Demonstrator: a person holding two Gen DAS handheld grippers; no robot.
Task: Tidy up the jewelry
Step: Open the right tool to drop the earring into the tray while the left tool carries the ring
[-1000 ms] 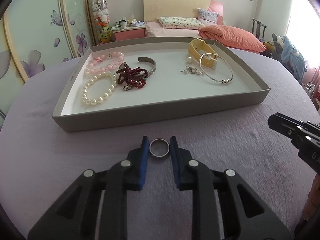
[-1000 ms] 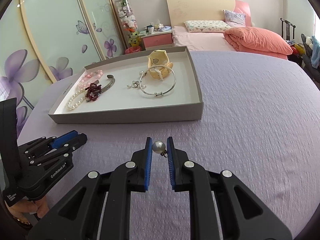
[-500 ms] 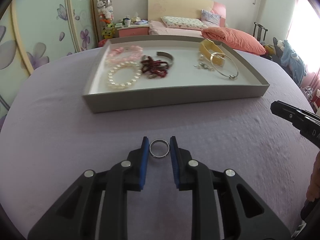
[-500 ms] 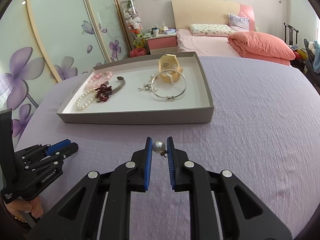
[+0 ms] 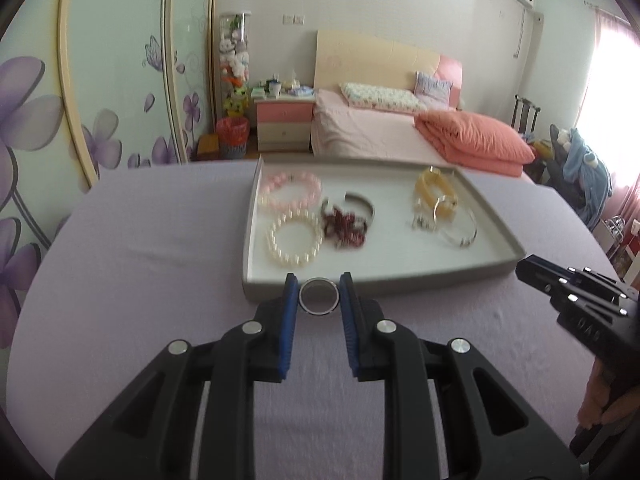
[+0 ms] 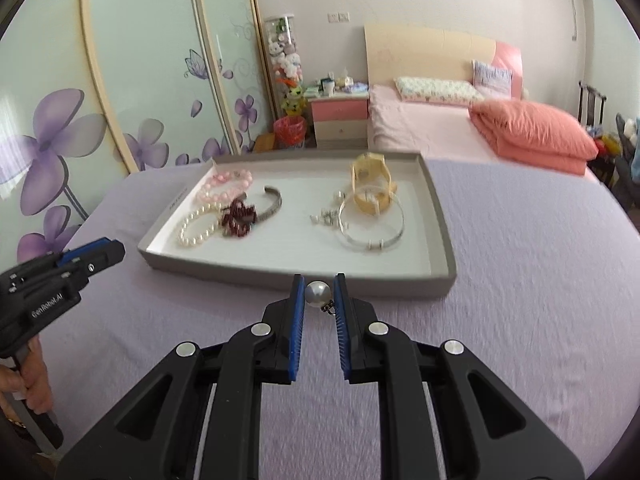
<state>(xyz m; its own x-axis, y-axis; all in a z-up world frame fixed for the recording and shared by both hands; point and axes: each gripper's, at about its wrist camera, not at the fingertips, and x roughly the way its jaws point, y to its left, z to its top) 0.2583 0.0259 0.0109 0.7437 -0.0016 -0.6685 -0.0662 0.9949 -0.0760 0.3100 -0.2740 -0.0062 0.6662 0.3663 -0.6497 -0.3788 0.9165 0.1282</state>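
Both claws loaded, short of the tray (image 6: 442,220), which lies ahead of each. Left claw (image 5: 319,300) pinches a silver ring (image 5: 319,297); right claw (image 6: 319,294) is clamped on a pearl earring (image 6: 317,293) — its small dangling fitting blurred. Bracelets fill the tray's left, bangles its right; the white floor between is bare.

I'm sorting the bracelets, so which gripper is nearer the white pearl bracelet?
Left. The left gripper is at the tray edge right before the pearl bracelet; the right gripper is farther along that edge.

Two wrist fisheyes, angled down along their fingers, near, facing the bed, sharing the tray (image 5: 496,268) (image 6: 442,276)
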